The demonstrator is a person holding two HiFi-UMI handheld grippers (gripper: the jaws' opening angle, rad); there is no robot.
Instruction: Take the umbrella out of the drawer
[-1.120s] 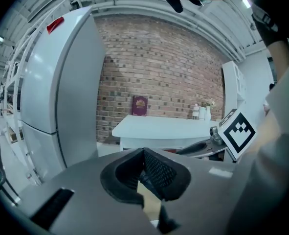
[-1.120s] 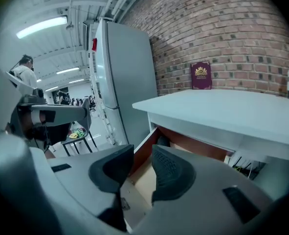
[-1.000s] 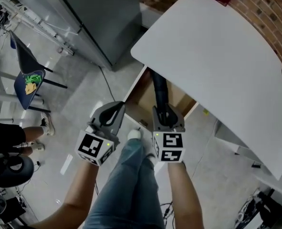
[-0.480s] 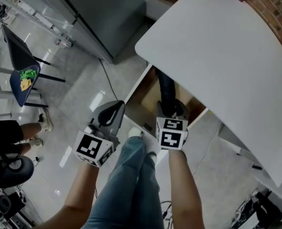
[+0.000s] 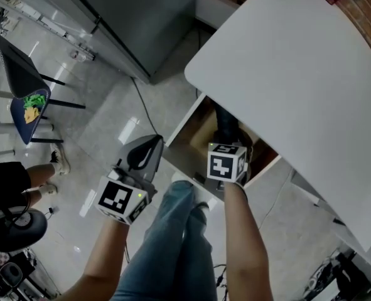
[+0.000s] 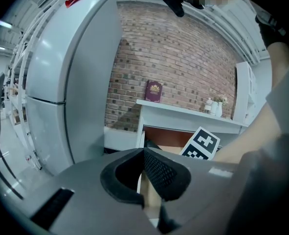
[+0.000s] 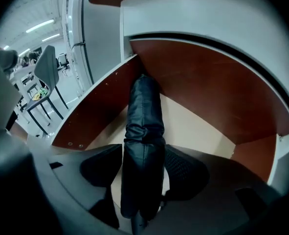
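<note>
Red-brown wooden drawer (image 7: 101,106) surrounds a long, creased black umbrella (image 7: 144,131).

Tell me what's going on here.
A person holds a gripper in each hand. The right gripper straddles the umbrella in the open drawer. Its jaws have just been opening, so they sit loose around it. The left gripper hangs shut and empty outside the drawer.

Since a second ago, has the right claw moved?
Yes: the right claw slid toward the desk, deeper into the drawer; its jaws have just been opening, umbrella between them.
</note>
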